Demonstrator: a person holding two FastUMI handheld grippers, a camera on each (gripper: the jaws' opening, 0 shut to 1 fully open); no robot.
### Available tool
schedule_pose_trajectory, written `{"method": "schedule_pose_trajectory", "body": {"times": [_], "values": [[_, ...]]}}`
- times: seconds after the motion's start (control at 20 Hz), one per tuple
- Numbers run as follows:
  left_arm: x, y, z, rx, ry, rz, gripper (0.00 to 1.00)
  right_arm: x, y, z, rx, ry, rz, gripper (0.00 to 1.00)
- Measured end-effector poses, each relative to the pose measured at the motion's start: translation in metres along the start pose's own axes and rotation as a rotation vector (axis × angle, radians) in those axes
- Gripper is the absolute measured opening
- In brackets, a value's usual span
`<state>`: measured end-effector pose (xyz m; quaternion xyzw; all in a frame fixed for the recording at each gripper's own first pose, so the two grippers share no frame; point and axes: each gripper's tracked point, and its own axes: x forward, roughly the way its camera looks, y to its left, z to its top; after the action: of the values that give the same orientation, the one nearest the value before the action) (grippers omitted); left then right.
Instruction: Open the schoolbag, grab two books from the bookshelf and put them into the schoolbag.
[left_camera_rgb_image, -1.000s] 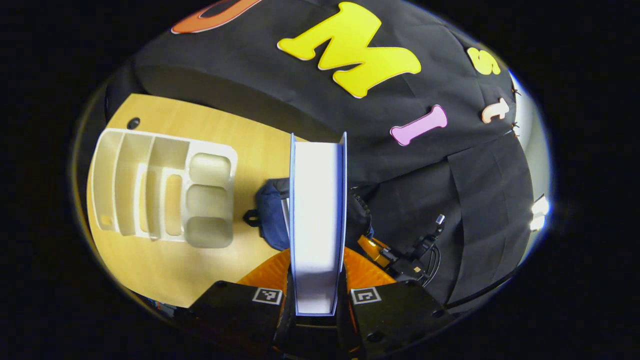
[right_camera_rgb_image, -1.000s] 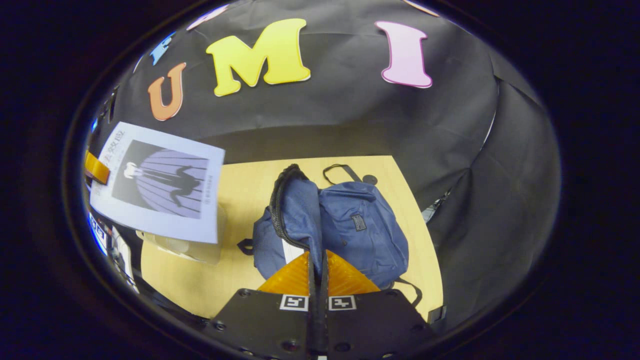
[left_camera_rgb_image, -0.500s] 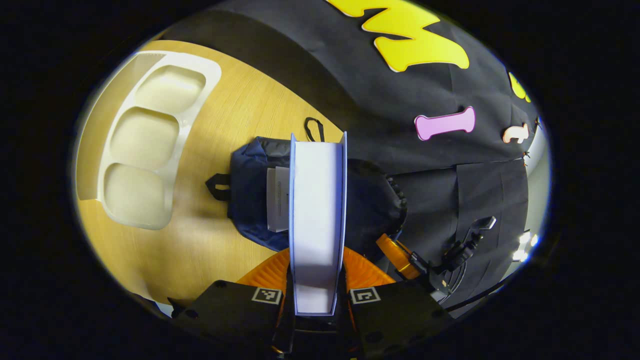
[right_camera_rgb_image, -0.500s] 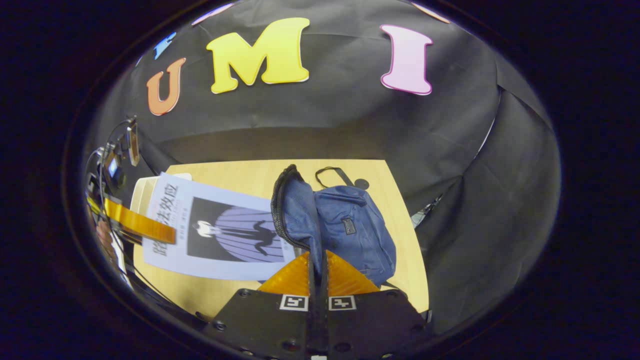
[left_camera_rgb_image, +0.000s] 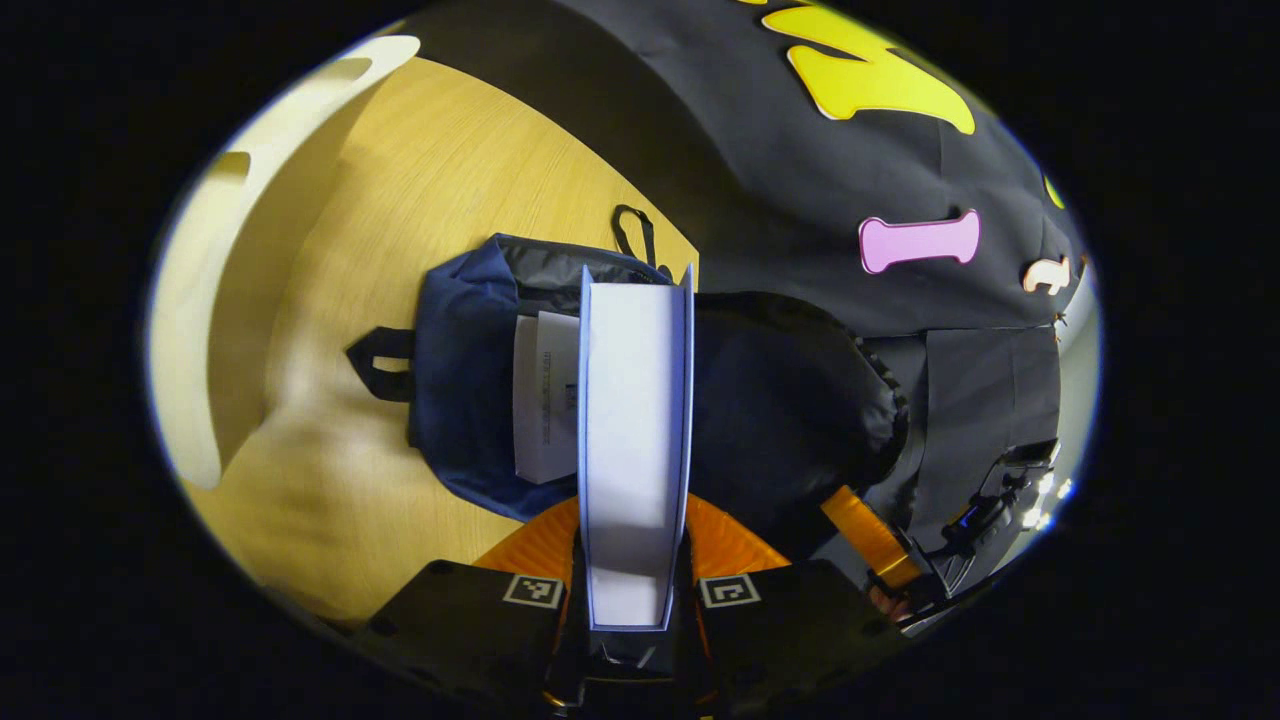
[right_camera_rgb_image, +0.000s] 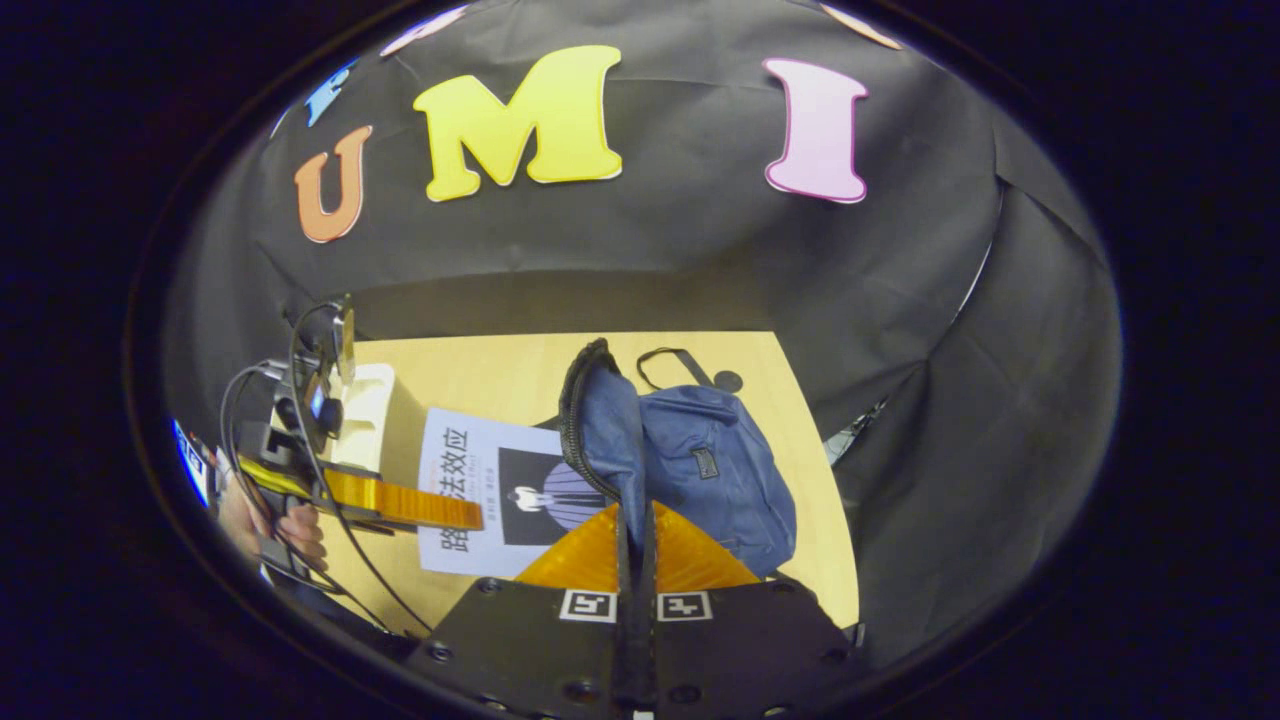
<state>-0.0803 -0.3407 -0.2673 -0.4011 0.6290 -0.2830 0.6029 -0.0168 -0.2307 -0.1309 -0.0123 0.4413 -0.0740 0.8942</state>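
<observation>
- Pale wooden bench (left_camera_rgb_image: 330, 330) under black cloth walls, white bookshelf (left_camera_rgb_image: 215, 300) at far left of the left gripper view, well apart from the bag.
- Blue schoolbag (left_camera_rgb_image: 460, 400) lying on the bench, mouth open, first book (left_camera_rgb_image: 545, 400) already showing inside as a white block.
- Second book (left_camera_rgb_image: 633, 450) clamped edge-on in the left hand-held gripper (left_camera_rgb_image: 633, 600), both fingers pressing its covers near the lower end, far end hanging over the open bag.
- Seen from the right gripper view, same book (right_camera_rgb_image: 500, 490) angled towards the opening, cover up, with a hand (right_camera_rgb_image: 285, 525) on the left tool.
- Right hand-held gripper (right_camera_rgb_image: 632, 530) pinched narrow on the schoolbag flap (right_camera_rgb_image: 605, 440), lifting the zip edge to keep the mouth wide.
- Book judged stiff and moderately heavy, glossy cover likely slippery: best held firmly by both covers near the spine, fed in end first beside the first book.
- Bag fabric soft and floppy, likely to collapse if the flap drops: hold at the zip rim.
</observation>
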Motion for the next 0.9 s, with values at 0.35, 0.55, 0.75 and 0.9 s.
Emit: {"method": "schedule_pose_trajectory", "body": {"times": [0.35, 0.55, 0.75, 0.9], "values": [[0.050, 0.002, 0.005, -0.011, -0.034, -0.094, 0.36, -0.002, 0.009, 0.006, -0.043, -0.005, 0.001, 0.00], [0.071, 0.005, 0.009, -0.025, -0.055, -0.159, 0.35, -0.002, 0.018, 0.006, -0.060, -0.002, 0.010, 0.00], [0.088, 0.006, 0.011, -0.033, -0.071, -0.218, 0.35, -0.002, 0.025, 0.004, -0.082, 0.002, 0.013, 0.00], [0.102, 0.005, 0.010, -0.037, -0.064, -0.245, 0.35, -0.001, 0.029, 0.003, -0.091, 0.002, 0.018, 0.00]]}}
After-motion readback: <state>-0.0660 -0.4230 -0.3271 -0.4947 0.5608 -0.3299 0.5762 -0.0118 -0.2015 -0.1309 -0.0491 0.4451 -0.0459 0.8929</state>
